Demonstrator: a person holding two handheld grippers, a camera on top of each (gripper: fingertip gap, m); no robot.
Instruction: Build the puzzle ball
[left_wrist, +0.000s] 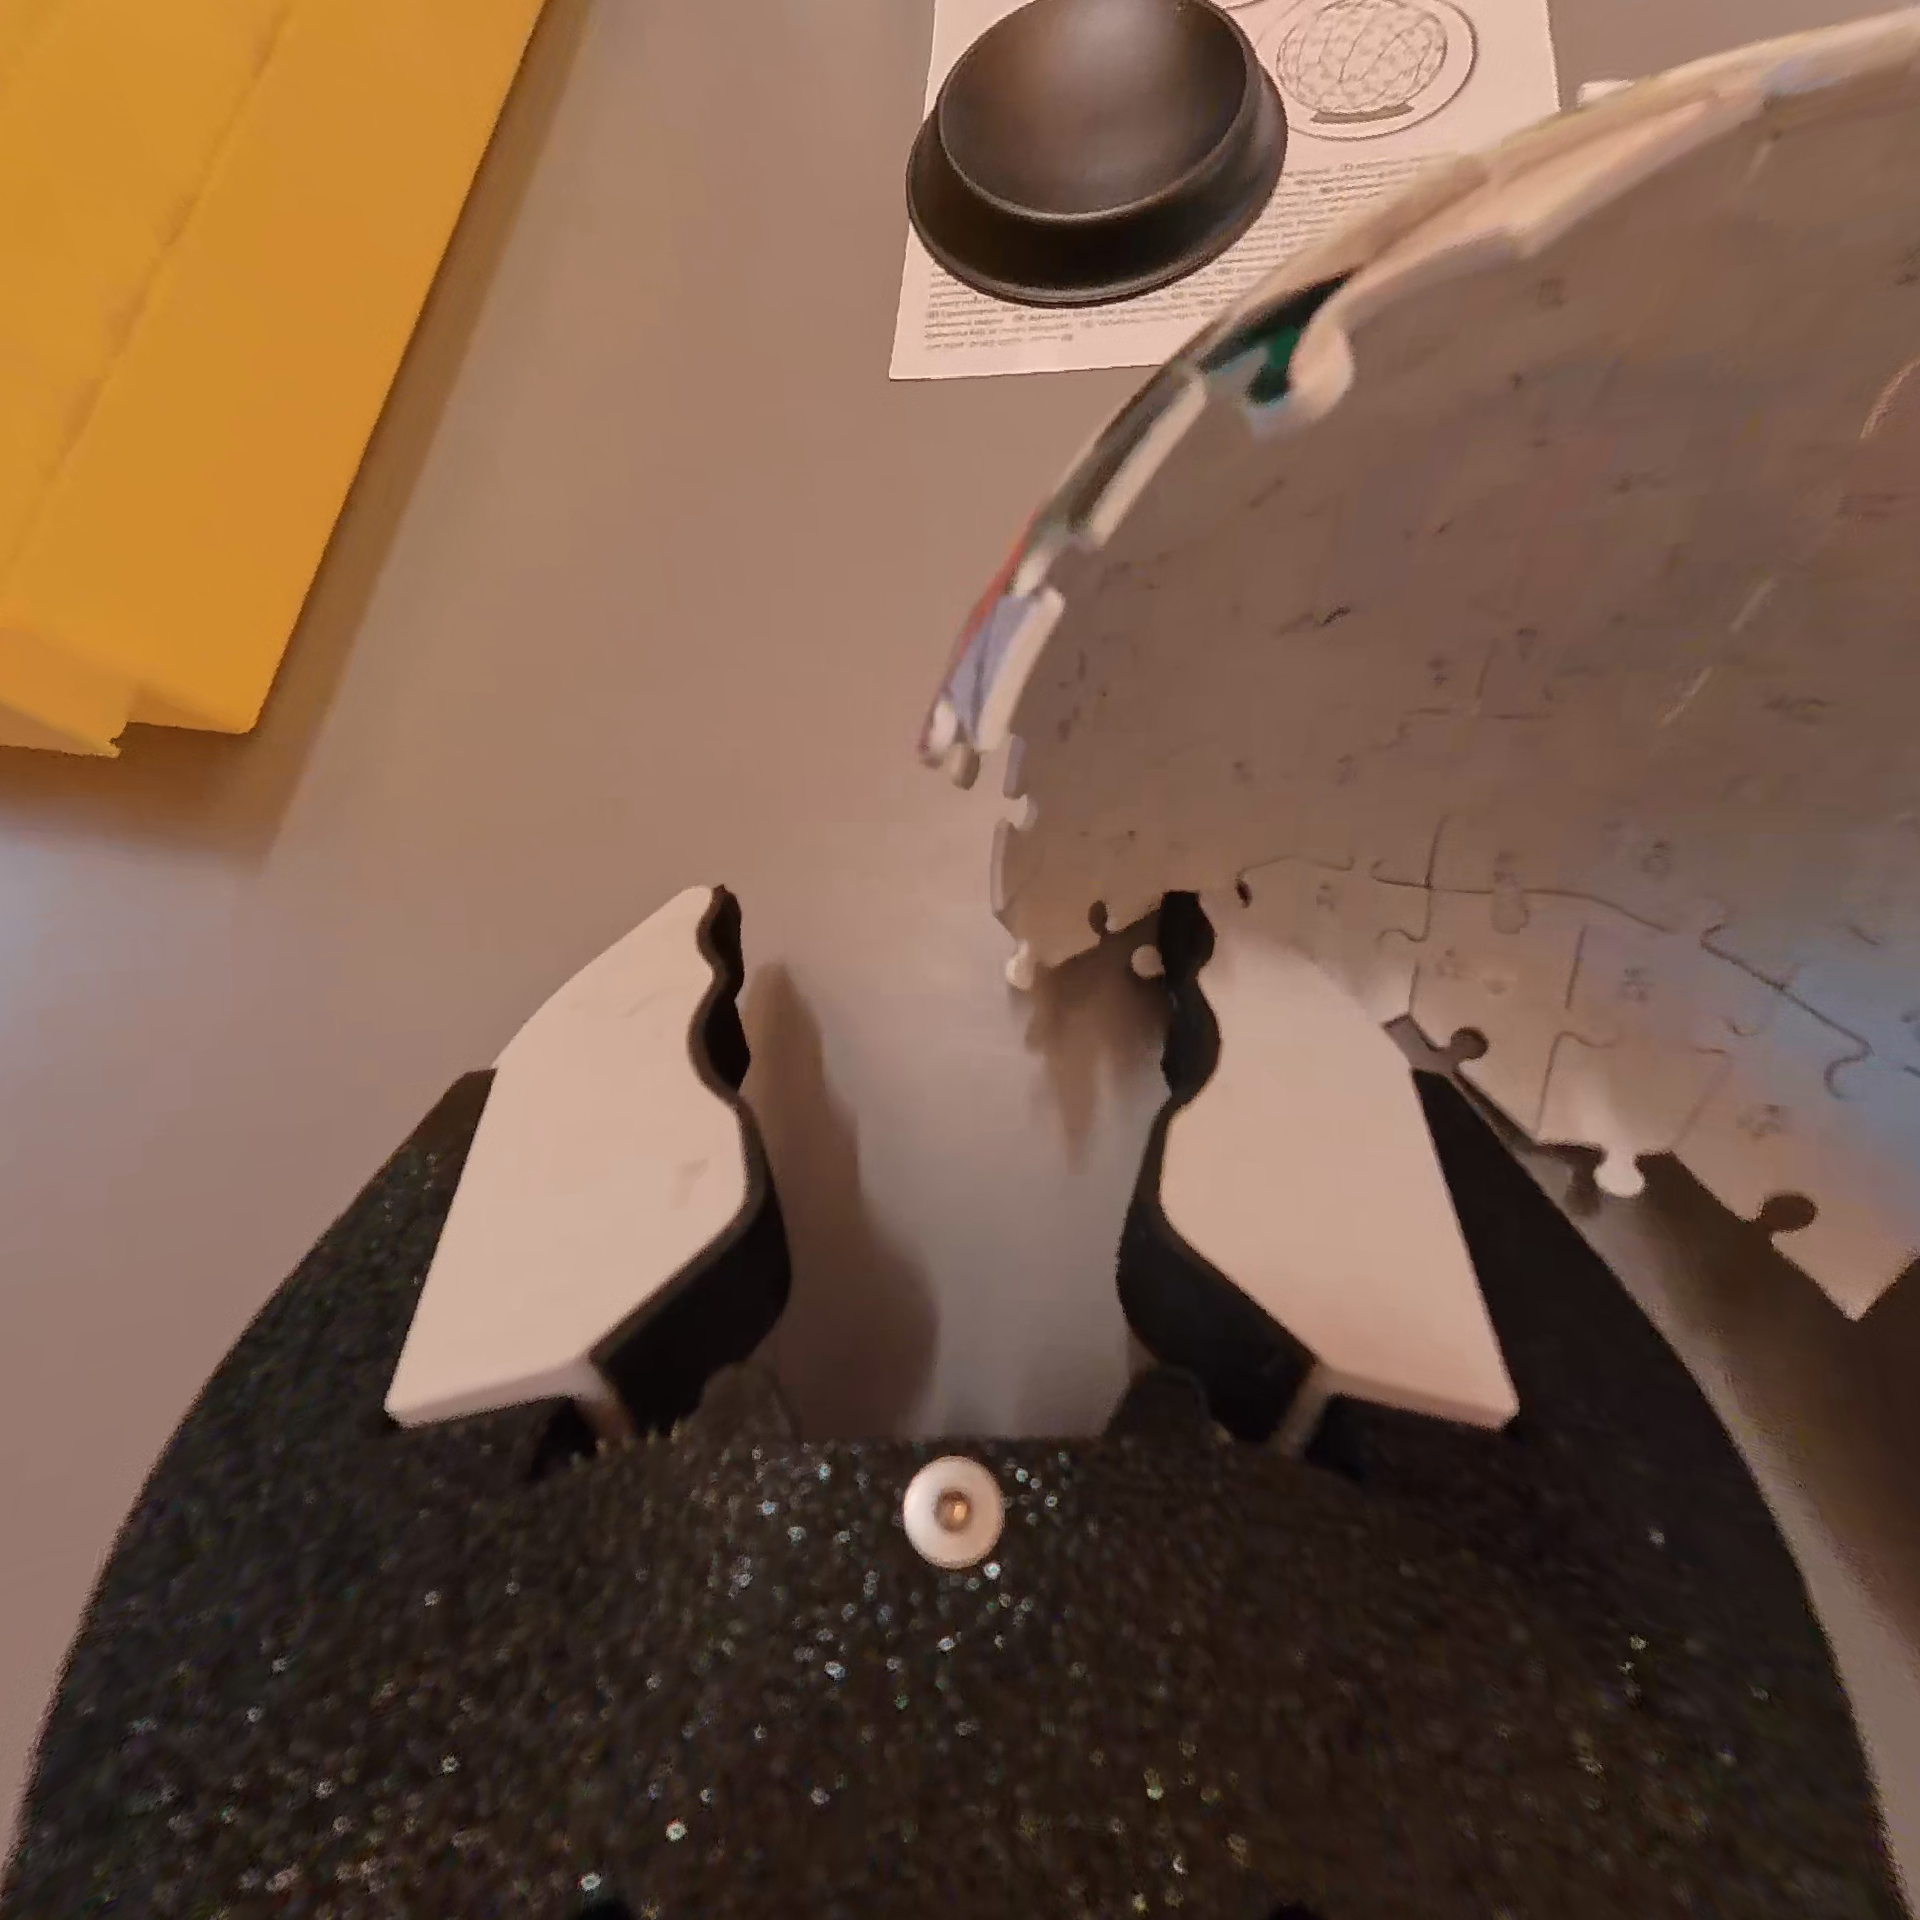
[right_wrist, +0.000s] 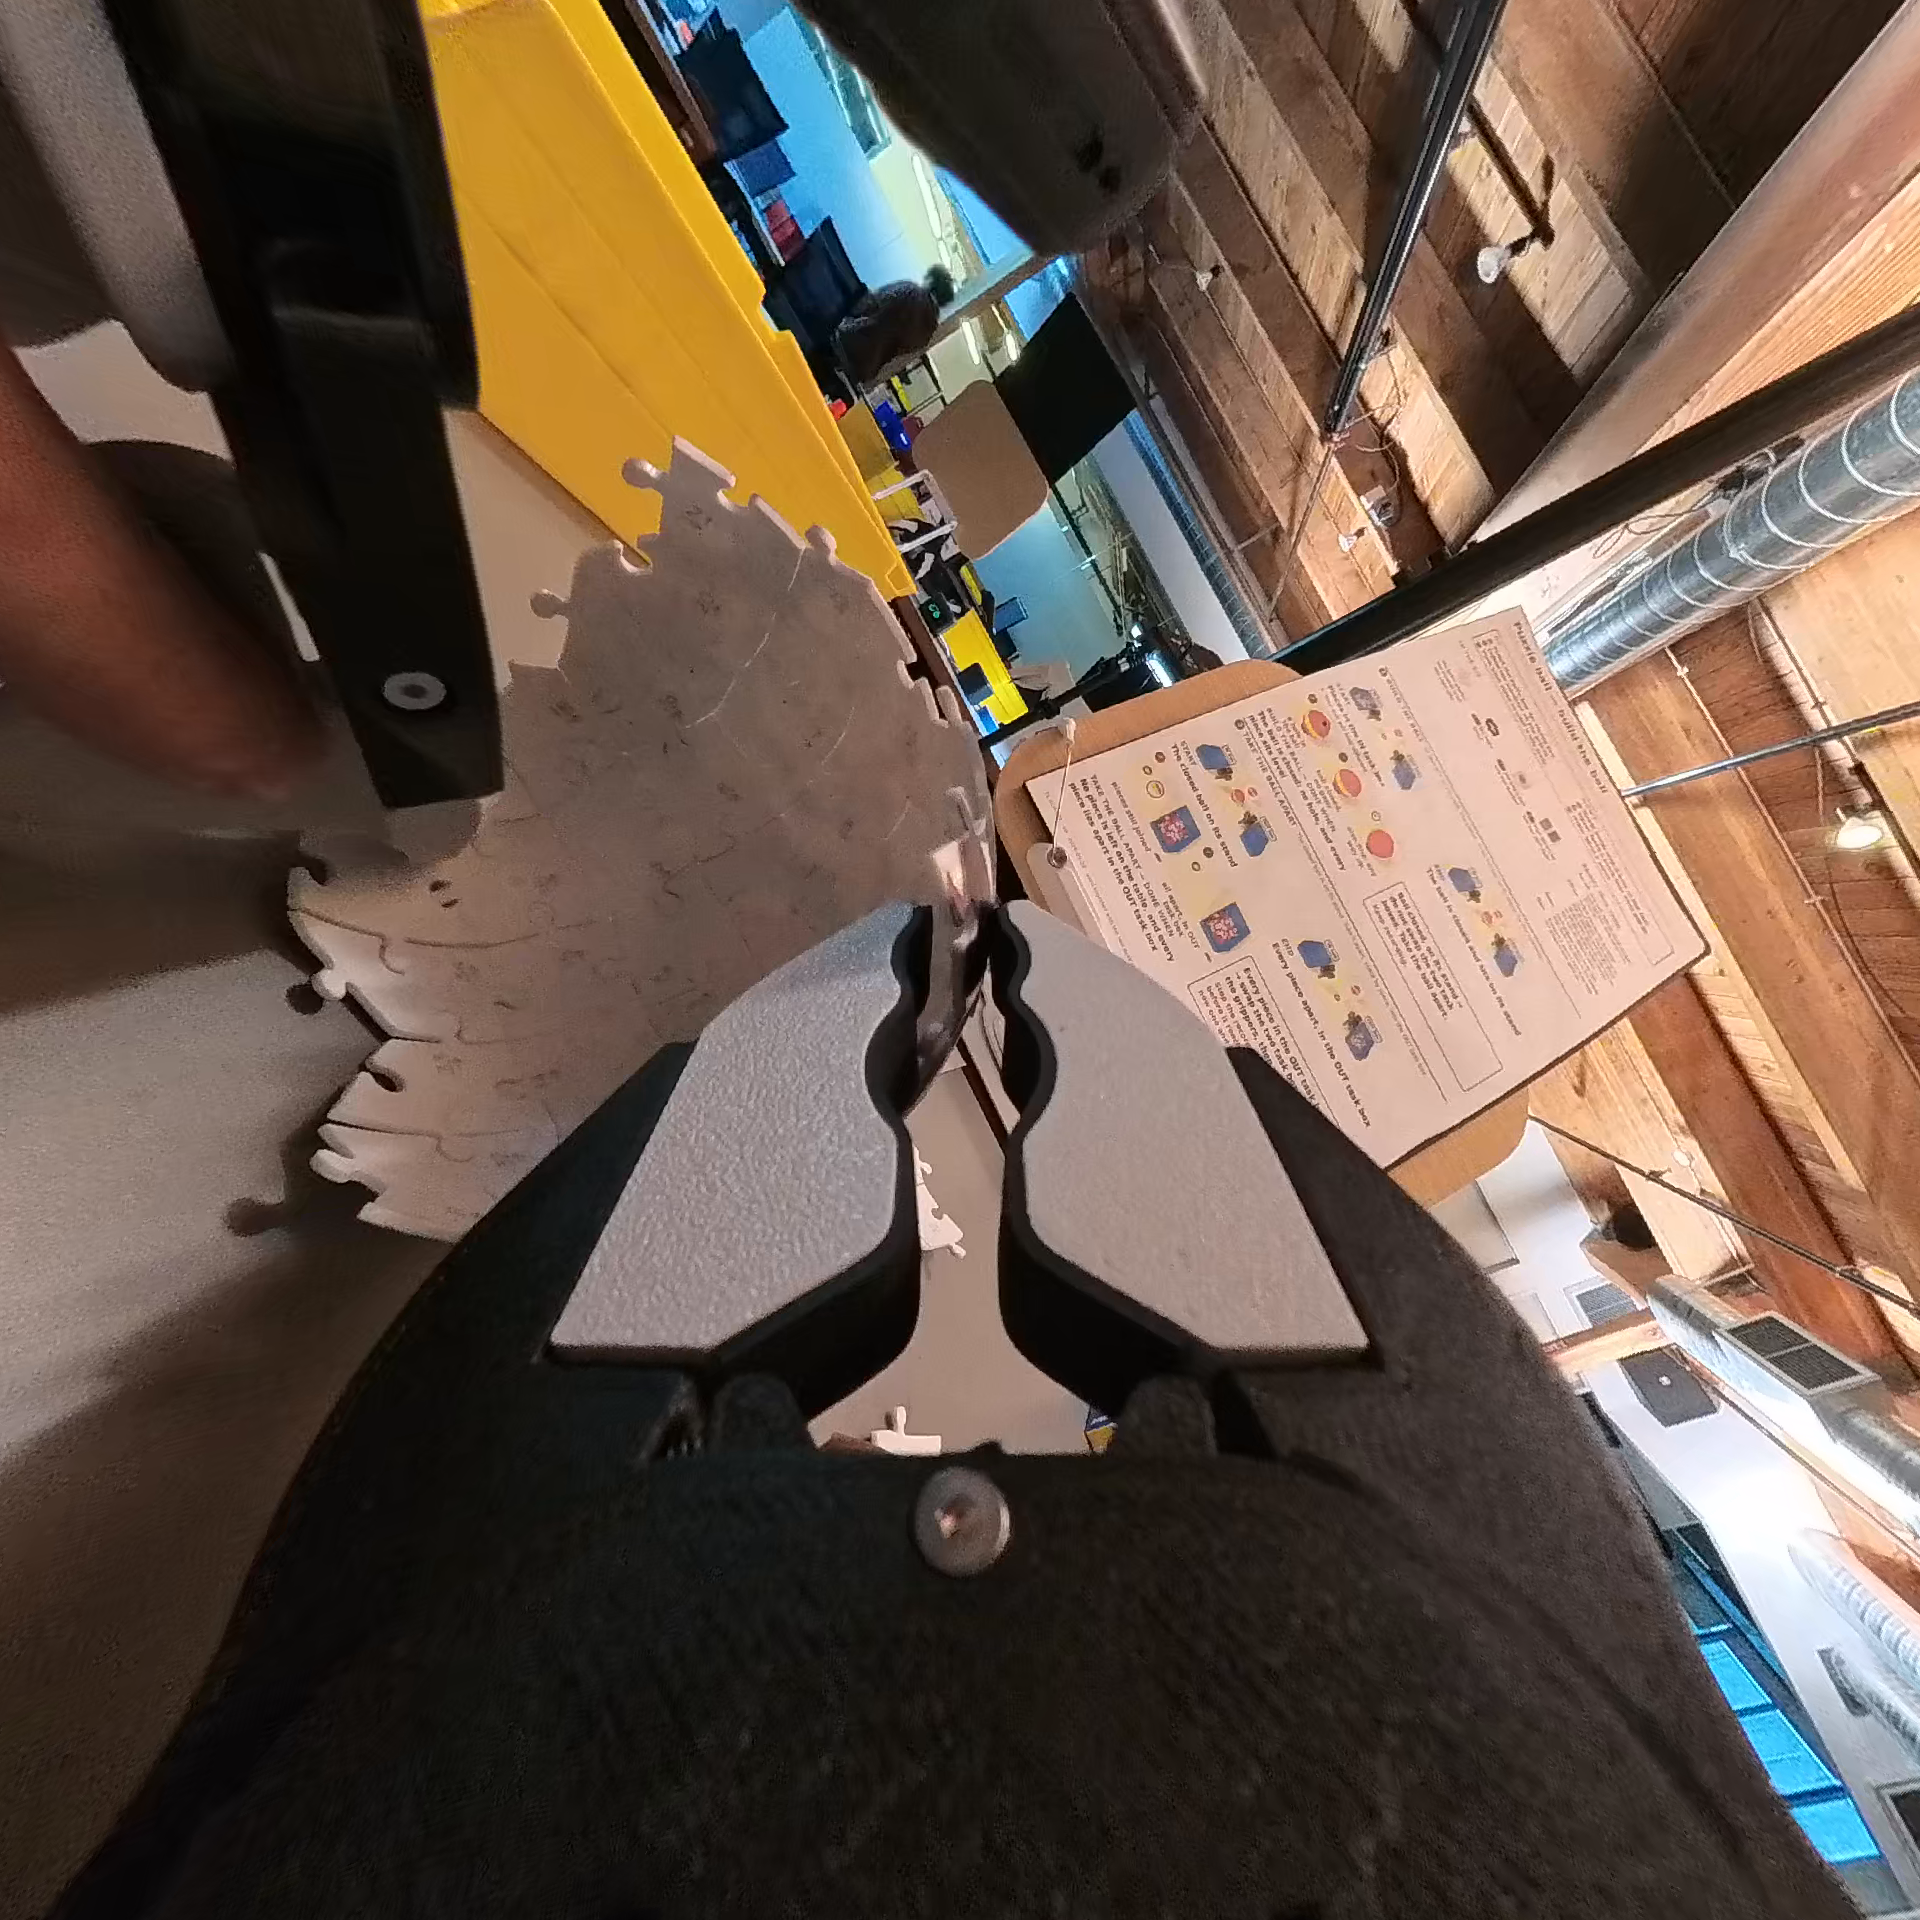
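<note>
my right gripper (right_wrist: 961, 920) is clamped on the rim of the half-built puzzle shell (left_wrist: 1507, 727); my left gripper (left_wrist: 961, 935) is spread wide, empty, beside it. shell unclosed; black stand (left_wrist: 1091, 156) beyond it is bare.

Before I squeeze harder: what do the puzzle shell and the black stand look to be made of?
Puzzle shell: probably thin rigid plastic, matte grey inside with printed marks; it keeps its curve, and its edge looks glossy. Black stand: likely moulded plastic, smooth satin, with soft highlights in the bowl. Neither is certain from looks alone.
</note>
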